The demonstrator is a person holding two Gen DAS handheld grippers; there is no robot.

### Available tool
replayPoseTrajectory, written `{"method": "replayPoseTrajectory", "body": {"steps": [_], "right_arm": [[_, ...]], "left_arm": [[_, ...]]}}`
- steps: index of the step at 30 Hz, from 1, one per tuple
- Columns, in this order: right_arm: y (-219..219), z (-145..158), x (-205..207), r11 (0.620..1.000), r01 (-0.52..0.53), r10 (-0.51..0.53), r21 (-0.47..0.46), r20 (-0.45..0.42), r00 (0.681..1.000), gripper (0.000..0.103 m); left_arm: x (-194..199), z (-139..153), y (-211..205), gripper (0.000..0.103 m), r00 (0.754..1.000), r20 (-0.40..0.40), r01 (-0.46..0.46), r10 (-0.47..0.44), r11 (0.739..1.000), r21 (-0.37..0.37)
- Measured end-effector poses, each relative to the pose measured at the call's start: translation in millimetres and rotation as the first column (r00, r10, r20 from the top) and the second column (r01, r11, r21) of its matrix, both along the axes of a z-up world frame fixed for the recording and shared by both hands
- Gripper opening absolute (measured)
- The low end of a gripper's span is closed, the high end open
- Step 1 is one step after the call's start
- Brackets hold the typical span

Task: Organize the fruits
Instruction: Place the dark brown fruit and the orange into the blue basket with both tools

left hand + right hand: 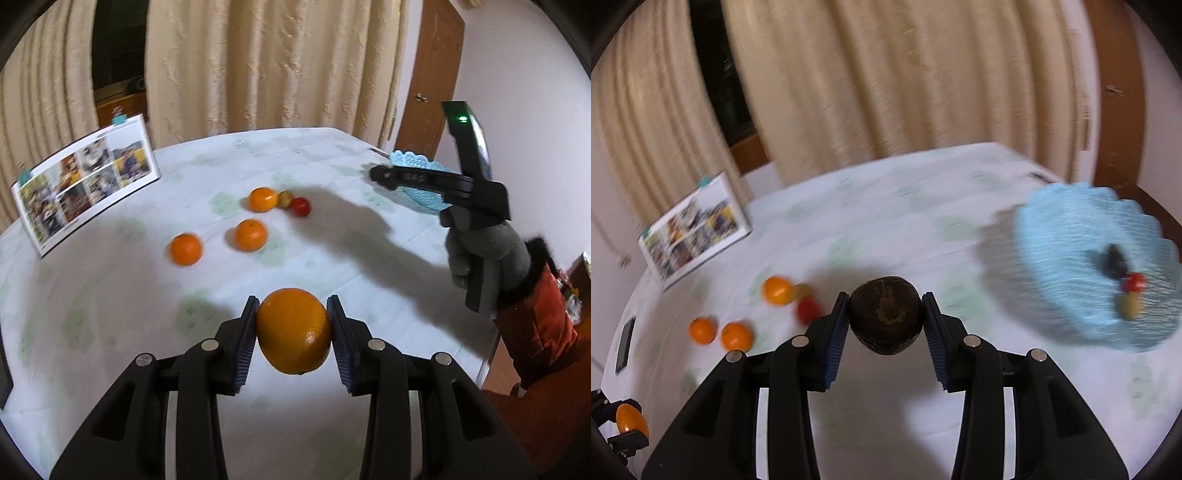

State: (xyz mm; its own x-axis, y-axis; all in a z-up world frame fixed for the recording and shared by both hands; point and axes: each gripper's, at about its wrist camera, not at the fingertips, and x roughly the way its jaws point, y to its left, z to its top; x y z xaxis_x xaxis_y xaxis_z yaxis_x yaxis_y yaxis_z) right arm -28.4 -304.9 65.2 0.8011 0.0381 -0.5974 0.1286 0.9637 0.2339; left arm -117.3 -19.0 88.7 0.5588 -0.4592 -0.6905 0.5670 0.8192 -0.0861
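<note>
Orange fruit is filling the lower centre of the left wrist view, where your left gripper (292, 328) is clamping a large orange (293, 330) between both pads, lifted clear of the pale tablecloth (110, 295), presumably for carrying to the basket. Upper left, a propped photo card (86, 184) is standing on edge; mid-frame, three small oranges (251, 235) and a red fruit (300, 206) are waiting loose on the cloth. Far right, your gloved right hand (480, 254) is holding its tool level, fingers pointing left, in front of the blue basket (419, 162). In the right wrist view, your right gripper (885, 319) is squeezing a dark brown fruit (885, 315) at lower centre, while the basket at right is already holding a few small pieces, blurred by motion.
</note>
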Motion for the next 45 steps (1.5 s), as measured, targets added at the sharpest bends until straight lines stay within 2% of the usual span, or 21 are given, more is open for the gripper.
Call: {"method": "replayPoseTrajectory", "body": {"steps": [7, 14, 18, 21, 30, 34, 37, 45], "right_arm": [[-74.2, 7.4, -25.5, 0.984, 0.179, -0.179, 0.005, 0.032, 0.983, 0.041], [-121.2, -3.4, -40.2, 0.963, 0.268, -0.269, 0.026, 0.026, 0.963, 0.041], [-132.6, -10.4, -47.2, 0.955, 0.293, -0.294, 0.036, 0.036, 0.955, 0.044], [-144.0, -12.5, -57.2, 0.945, 0.324, -0.326, 0.05, 0.056, 0.944, 0.05], [-163.7, -22.3, -83.3, 0.892, 0.451, -0.451, 0.031, 0.134, 0.882, 0.05], [-166.7, -24.0, -92.4, 0.874, 0.484, -0.484, 0.044, 0.169, 0.859, 0.051], [-167.3, -22.8, -95.8, 0.861, 0.506, -0.506, 0.053, 0.188, 0.842, 0.056], [-174.2, -22.9, -103.9, 0.833, 0.546, -0.551, 0.085, 0.194, 0.811, 0.057]], "left_arm": [[14.2, 8.7, -53.5, 0.038, 0.996, 0.008, 0.083, -0.084, 0.996, 0.019], [24.9, 17.6, -103.1, 0.038, 0.987, 0.025, 0.157, -0.157, 0.987, 0.033], [30.0, 22.7, -132.9, 0.038, 0.981, 0.031, 0.192, -0.193, 0.981, 0.036], [37.5, 26.4, -156.1, 0.038, 0.976, 0.032, 0.216, -0.217, 0.976, 0.034], [70.3, 30.0, -233.4, 0.038, 0.956, 0.034, 0.291, -0.292, 0.956, 0.026], [82.6, 25.1, -274.4, 0.038, 0.944, 0.027, 0.327, -0.328, 0.945, 0.03], [89.5, 18.7, -301.3, 0.038, 0.936, 0.018, 0.35, -0.351, 0.936, 0.028], [103.0, -1.9, -342.0, 0.038, 0.927, -0.027, 0.374, -0.373, 0.927, 0.018]]}}
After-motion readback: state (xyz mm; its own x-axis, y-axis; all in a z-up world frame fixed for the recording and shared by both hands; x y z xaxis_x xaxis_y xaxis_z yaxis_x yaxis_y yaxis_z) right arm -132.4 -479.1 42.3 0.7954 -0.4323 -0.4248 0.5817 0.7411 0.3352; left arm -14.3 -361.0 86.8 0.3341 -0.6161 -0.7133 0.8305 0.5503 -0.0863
